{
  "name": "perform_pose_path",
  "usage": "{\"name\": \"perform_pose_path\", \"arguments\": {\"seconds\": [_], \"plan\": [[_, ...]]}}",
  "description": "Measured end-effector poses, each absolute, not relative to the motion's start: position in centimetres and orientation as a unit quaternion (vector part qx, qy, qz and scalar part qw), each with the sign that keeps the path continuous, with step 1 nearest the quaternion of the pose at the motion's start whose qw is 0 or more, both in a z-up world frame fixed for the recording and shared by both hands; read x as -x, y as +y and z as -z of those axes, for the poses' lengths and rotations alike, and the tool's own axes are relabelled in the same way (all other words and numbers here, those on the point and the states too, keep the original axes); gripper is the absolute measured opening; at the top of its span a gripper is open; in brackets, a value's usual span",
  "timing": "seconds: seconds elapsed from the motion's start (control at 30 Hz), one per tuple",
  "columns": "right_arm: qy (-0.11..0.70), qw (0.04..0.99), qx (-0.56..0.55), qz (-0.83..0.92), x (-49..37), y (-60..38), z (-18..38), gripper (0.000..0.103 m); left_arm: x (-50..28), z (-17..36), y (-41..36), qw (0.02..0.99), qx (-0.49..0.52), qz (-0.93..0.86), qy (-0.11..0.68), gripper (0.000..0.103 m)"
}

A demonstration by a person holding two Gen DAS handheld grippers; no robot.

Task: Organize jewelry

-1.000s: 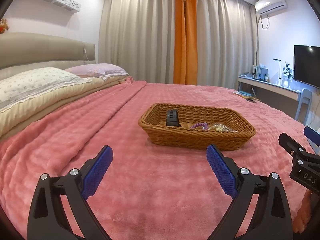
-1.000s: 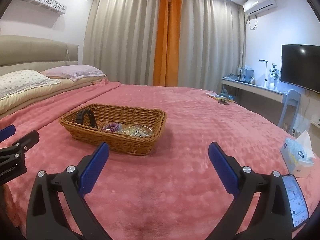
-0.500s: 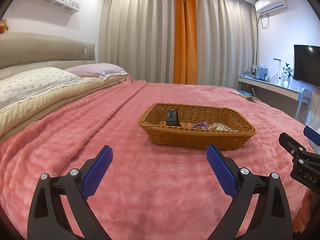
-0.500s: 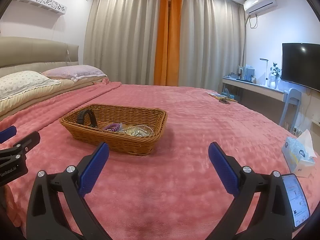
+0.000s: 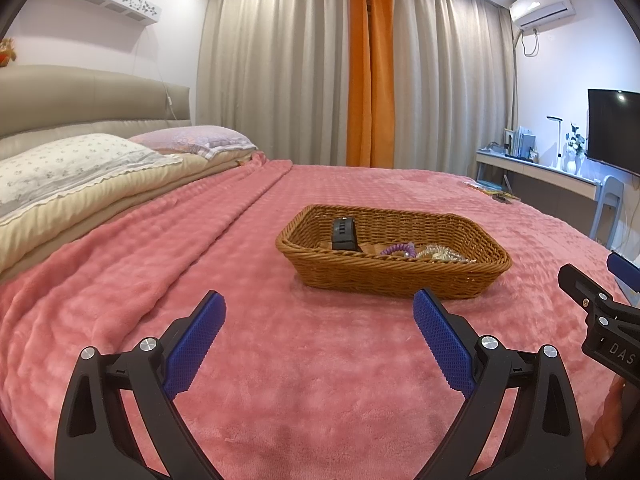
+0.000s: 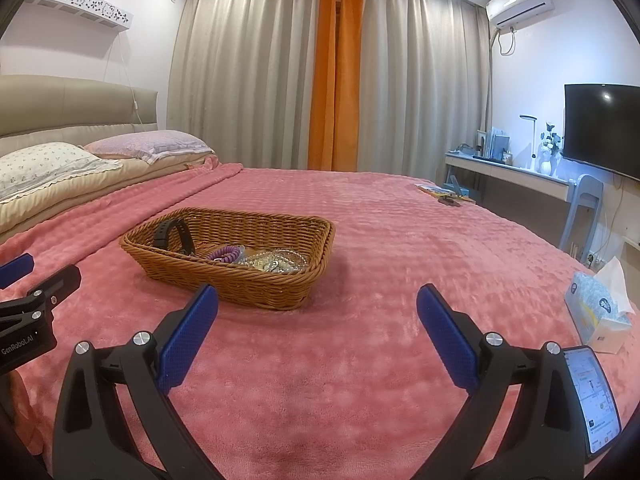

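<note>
A brown wicker basket (image 5: 400,276) (image 6: 248,284) sits on the pink bedspread (image 5: 280,360). Inside lie a black watch band (image 5: 343,234) (image 6: 174,236), a purple coiled hair tie (image 5: 396,249) (image 6: 226,254) and a heap of pale beaded jewelry (image 5: 440,254) (image 6: 276,262). My left gripper (image 5: 318,312) is open and empty, short of the basket's near wall. My right gripper (image 6: 318,304) is open and empty too, with the basket ahead and to its left. Each gripper shows at the edge of the other's view.
Pillows (image 5: 72,164) and a headboard lie to the left. A tissue box (image 6: 598,312) rests on the bed at the right, and a phone (image 6: 590,392) is mounted on the right gripper. A desk (image 6: 516,174), chair and TV stand beyond the bed's right edge.
Barely anything has moved. The right wrist view has shifted very slightly, so the basket sits a touch lower and to the right in it. Both grippers stay open.
</note>
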State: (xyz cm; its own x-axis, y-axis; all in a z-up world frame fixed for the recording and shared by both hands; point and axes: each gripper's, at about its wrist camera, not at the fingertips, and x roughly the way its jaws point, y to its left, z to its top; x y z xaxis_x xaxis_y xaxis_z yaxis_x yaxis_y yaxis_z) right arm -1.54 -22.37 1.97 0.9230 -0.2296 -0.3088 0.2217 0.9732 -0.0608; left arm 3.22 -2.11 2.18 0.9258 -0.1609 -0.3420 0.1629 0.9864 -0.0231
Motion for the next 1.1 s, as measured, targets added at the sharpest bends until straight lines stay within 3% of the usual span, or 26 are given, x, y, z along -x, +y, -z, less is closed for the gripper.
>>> {"name": "perform_pose_path", "arguments": {"seconds": [1.1], "plan": [[0.162, 0.980, 0.010, 0.113, 1.43, -22.29, -1.92, 0.095, -3.25, -2.14, -2.23, 0.980, 0.000, 0.085, 0.178, 0.092]]}}
